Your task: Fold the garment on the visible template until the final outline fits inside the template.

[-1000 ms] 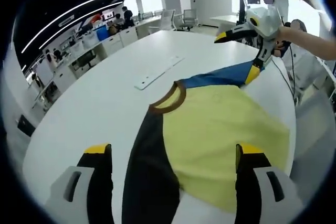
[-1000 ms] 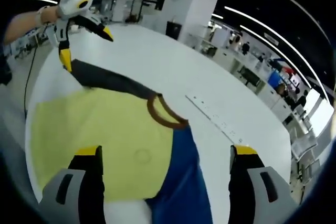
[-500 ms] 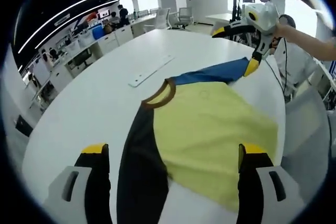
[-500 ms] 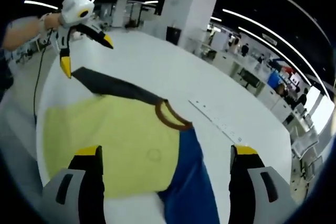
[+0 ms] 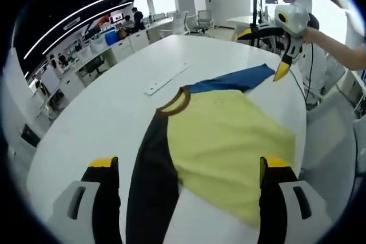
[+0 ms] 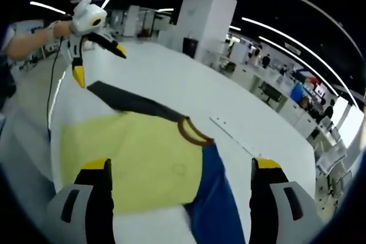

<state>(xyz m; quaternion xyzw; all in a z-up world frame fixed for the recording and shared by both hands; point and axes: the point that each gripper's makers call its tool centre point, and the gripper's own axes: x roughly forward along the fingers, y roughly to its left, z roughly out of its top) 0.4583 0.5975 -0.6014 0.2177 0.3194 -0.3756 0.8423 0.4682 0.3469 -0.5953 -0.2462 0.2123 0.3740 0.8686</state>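
Observation:
A T-shirt with a yellow body lies flat on the white round table. It has a brown collar, a black sleeve and a blue sleeve, both spread out. In the left gripper view my left gripper hangs open above the black sleeve side. My right gripper is open just past the blue sleeve's end, clear of it. In the right gripper view the right gripper is open over the shirt, and the left gripper is open above the black sleeve's tip.
A flat white strip lies on the table beyond the collar. The table edge runs close to the shirt's hem. Office desks, chairs and people stand far behind. A white pillar rises past the table.
Both grippers have drawn back from the sleeve ends: the right one's tip has left the blue sleeve, the left one's has risen off the black sleeve. The shirt stays spread.

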